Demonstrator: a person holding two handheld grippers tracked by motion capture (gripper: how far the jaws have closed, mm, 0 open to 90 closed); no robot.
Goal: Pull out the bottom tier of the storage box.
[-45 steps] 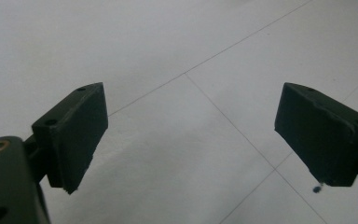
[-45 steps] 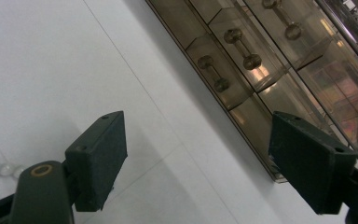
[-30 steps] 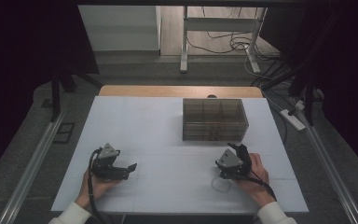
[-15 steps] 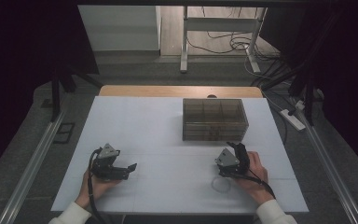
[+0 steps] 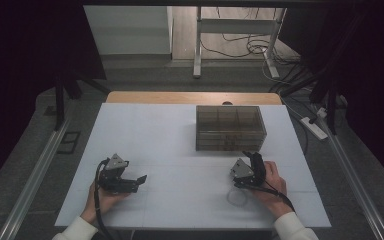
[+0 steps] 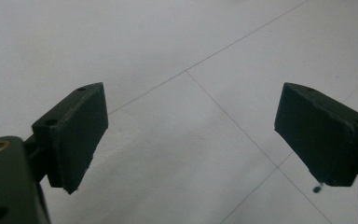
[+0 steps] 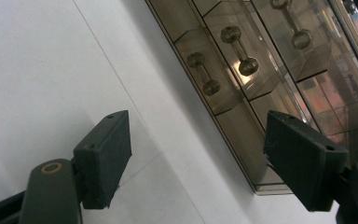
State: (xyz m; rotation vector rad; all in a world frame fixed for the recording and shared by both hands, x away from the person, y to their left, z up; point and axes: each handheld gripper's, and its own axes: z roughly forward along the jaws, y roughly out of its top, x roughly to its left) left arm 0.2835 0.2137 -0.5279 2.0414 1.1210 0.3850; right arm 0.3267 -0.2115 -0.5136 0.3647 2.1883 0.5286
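A smoky see-through drawer box (image 5: 230, 128) stands on the white table (image 5: 155, 135), right of its middle. My right gripper (image 5: 253, 156) lies on the table just in front of the box, held by a hand and pointing at it. In the right gripper view its jaws (image 7: 198, 154) stand open with nothing between them, and the drawer box (image 7: 242, 60) with its small bar handles lies close ahead, tilted across the picture. My left gripper (image 5: 139, 179) rests at the front left, pointing right. The left gripper (image 6: 191, 135) is open over bare table.
The wooden far edge of the table (image 5: 190, 97) lies behind the box. On the floor beyond are desk legs and cables (image 5: 250, 47), and a power strip (image 5: 315, 127) lies to the right. The right gripper's cable (image 5: 237, 196) loops on the table near the right hand.
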